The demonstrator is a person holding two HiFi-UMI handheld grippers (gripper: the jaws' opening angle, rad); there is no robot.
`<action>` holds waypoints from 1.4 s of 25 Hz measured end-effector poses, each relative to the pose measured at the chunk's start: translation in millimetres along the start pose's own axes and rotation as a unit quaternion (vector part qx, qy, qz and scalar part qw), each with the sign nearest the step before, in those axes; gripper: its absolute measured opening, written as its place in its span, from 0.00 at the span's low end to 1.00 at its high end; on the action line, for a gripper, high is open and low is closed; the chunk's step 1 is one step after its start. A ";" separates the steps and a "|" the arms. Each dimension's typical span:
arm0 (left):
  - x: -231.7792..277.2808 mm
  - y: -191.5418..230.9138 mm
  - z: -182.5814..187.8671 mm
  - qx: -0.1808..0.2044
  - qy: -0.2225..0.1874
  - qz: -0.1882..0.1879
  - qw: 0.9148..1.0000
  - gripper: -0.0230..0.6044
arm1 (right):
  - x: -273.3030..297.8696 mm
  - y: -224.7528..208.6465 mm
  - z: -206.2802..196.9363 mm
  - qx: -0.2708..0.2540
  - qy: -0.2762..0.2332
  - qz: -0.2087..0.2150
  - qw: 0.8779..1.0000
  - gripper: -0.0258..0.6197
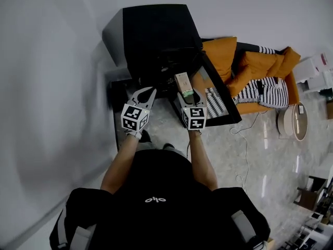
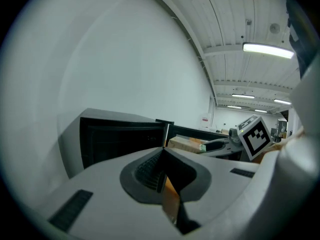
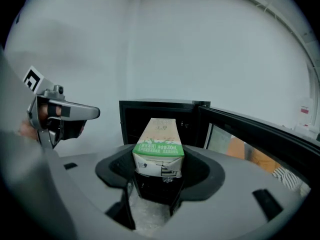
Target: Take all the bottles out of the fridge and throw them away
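A small black fridge [image 1: 156,40] stands against the wall with its door [image 1: 221,95] swung open to the right. My right gripper [image 1: 186,91] is shut on a beige and green drink carton [image 1: 183,80], held just in front of the fridge's opening. In the right gripper view the carton [image 3: 157,146] sits upright between the jaws of the right gripper [image 3: 159,168], with the dark fridge [image 3: 150,115] behind it. My left gripper [image 1: 148,92] is shut and empty, to the left of the carton. Its closed tips show in the left gripper view [image 2: 163,152], before the fridge [image 2: 120,139]. The fridge's inside is too dark to make out.
An orange sofa [image 1: 255,69] with striped cushions stands right of the fridge door. A round white object [image 1: 293,121] and a loose cable [image 1: 244,134] lie on the marble floor. A white wall runs along the left. Boxes sit at the far right.
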State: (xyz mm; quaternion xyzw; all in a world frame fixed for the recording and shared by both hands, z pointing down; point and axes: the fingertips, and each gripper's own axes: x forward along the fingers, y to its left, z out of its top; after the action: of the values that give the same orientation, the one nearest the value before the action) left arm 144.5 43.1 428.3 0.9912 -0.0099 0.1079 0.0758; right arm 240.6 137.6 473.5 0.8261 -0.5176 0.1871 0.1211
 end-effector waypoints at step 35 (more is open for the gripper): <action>-91.3 -82.8 -26.7 -0.023 -0.027 0.173 0.984 0.05 | -75.7 36.2 -36.2 -0.080 -0.004 0.164 0.983 0.45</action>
State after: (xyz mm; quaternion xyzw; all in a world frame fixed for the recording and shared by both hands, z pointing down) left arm 52.7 129.3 422.1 0.9752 -0.1853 0.0924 0.0784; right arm 171.5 197.4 473.5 0.7182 -0.6600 0.1592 0.1522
